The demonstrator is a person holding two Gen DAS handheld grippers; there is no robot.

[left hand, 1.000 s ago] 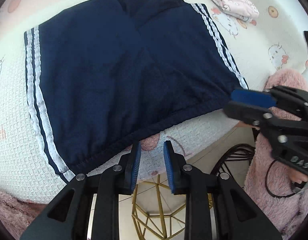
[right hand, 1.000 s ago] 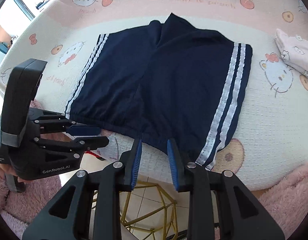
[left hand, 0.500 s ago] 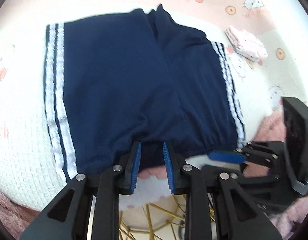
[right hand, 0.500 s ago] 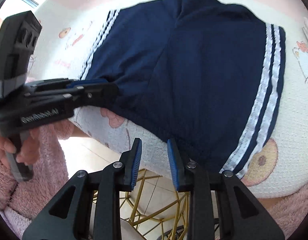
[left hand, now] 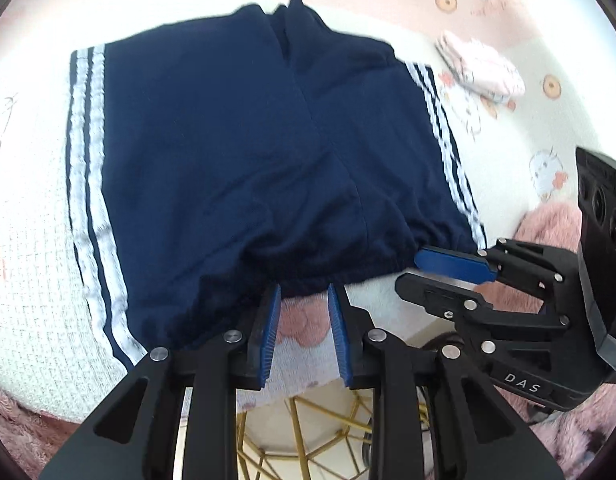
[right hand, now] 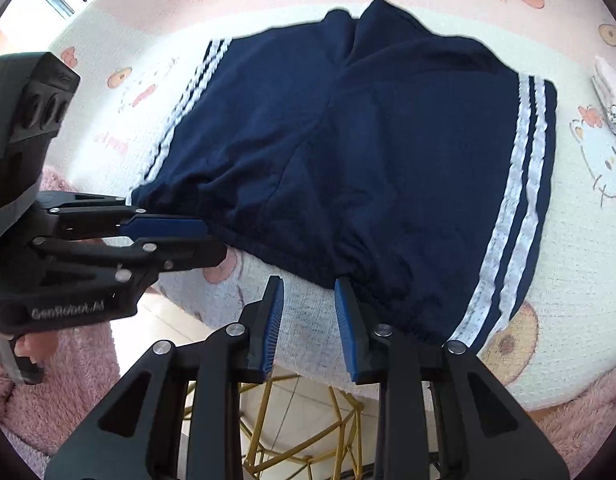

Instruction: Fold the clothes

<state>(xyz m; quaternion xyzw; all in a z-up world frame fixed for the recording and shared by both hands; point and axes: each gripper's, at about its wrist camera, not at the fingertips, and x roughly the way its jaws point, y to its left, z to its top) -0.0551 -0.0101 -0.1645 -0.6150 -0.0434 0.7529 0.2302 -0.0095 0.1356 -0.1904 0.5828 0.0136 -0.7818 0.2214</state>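
**Both jaws parted at the waistband edge**

The jaws of the left gripper (left hand: pixel 304 292) stand apart, with nothing pinched; the gathered waistband (left hand: pixel 339 268) of the shorts (left hand: pixel 228 152) lies just beyond their tips, perhaps touching, and the view cannot settle it. The right gripper (right hand: pixel 308 284) also has its jaws apart and empty, one tip at the waistband hem, the other over bare cover.

The shorts lie flat ahead of both pairs of jaws, waistband nearest, leg openings farthest, so the garment's length runs straight away from the tips while the waistband runs crosswise between the two grippers. Each gripper sits about as near the hem as the other, so I judge a two-handed pinch of the waistband comes next.

The shorts are navy, soft knit, with twin white stripes (right hand: pixel 519 200) down each side and a puckered elastic waist. They rest on a waffle-textured cover (left hand: pixel 32 280) printed with cartoon cats, rounded at its near edge. A folded pale garment (left hand: pixel 479 68) lies well beyond, to the right.
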